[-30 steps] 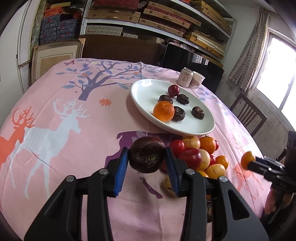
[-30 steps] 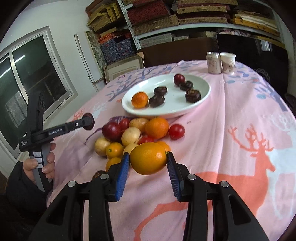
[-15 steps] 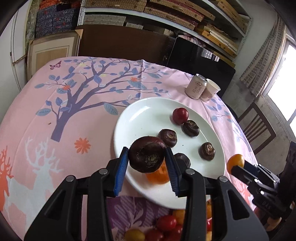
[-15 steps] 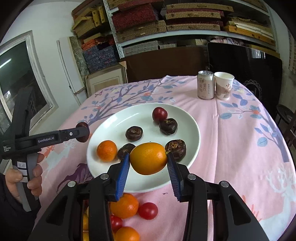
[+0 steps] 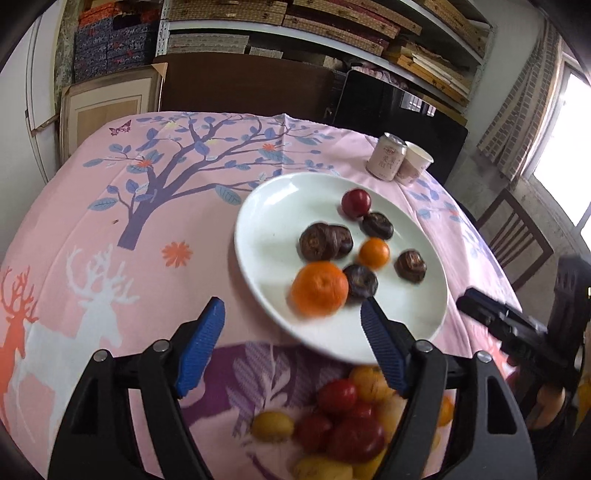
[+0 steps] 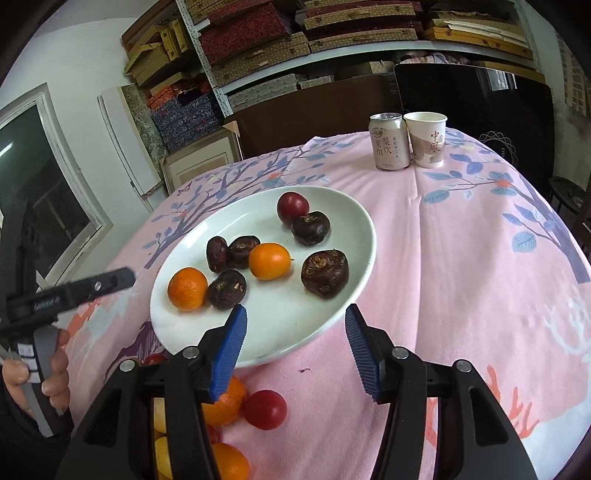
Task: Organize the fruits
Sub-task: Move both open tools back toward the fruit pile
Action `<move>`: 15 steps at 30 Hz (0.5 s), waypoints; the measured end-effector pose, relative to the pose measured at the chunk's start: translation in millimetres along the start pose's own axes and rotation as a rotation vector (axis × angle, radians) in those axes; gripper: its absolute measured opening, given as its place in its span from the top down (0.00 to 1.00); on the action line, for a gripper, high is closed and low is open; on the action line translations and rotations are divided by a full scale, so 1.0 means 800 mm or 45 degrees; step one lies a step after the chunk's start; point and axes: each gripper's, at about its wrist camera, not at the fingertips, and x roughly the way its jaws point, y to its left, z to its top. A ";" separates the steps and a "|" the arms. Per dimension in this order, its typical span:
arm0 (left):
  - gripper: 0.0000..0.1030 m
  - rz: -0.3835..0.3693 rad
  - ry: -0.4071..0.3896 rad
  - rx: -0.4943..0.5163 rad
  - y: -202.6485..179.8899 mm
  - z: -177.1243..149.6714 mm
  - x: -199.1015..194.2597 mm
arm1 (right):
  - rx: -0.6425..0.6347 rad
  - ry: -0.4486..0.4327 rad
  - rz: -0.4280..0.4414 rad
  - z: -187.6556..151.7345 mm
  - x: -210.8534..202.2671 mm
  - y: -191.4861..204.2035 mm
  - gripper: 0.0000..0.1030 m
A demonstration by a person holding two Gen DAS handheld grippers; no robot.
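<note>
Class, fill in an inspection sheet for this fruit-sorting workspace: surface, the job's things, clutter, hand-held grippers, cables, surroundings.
Surface: round table under a pink tablecloth printed with deer and trees.
Job's things: white plate holds two oranges, one red fruit and five dark brown fruits; loose fruit pile lies on the cloth at the plate's near edge.
Clutter: drink can and paper cup side by side at the far edge.
Grippers: left hand-held gripper and right hand-held gripper both open, empty, jaws just opened.
Cables: nothing seen.
Surroundings: shelves of boxes, windows, wooden chair.
</note>
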 end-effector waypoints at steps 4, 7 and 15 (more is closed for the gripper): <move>0.28 -0.025 0.041 0.109 -0.007 -0.064 -0.029 | 0.014 -0.003 -0.008 -0.014 -0.011 -0.004 0.42; 0.28 -0.042 0.063 0.211 -0.017 -0.107 -0.048 | 0.026 0.012 -0.033 -0.029 -0.020 -0.009 0.41; 0.32 -0.118 0.054 0.465 -0.063 -0.181 -0.091 | 0.135 -0.019 -0.103 -0.069 -0.058 -0.039 0.34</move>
